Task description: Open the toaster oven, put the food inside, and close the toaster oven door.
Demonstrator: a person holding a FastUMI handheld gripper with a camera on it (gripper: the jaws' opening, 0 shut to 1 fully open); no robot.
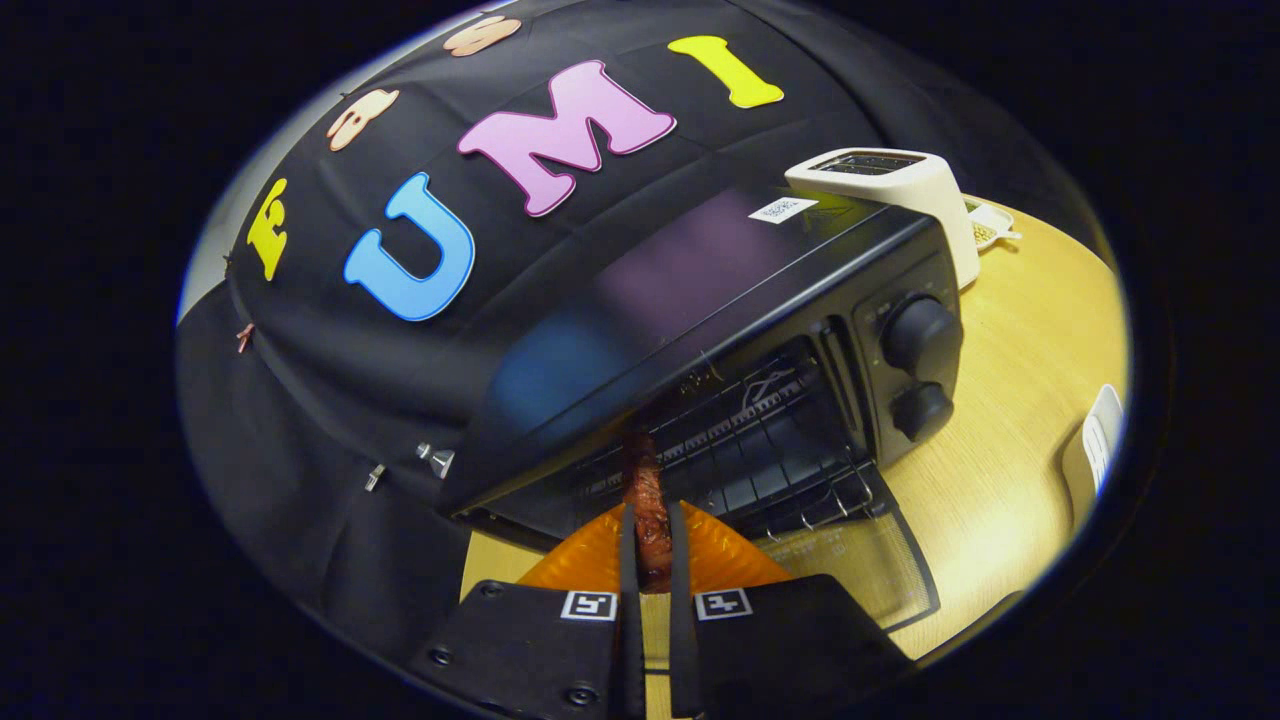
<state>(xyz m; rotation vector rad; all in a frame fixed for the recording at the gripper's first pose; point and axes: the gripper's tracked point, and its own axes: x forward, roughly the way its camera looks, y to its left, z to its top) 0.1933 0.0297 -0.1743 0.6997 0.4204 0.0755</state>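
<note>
Gripper view looks over a pale wooden table (1010, 480) with black cloth walling the booth behind it. On the table stands a black toaster oven (760, 330), its door (860, 560) dropped open and its wire rack (770, 470) bare. At two o'clock from the oven sits a white toaster (900, 195). The gripper (652, 530) pinches a reddish-brown strip of food (648, 500) between both fingers, the strip pointing at twelve o'clock into the oven mouth, just over the rack's front edge.
</note>
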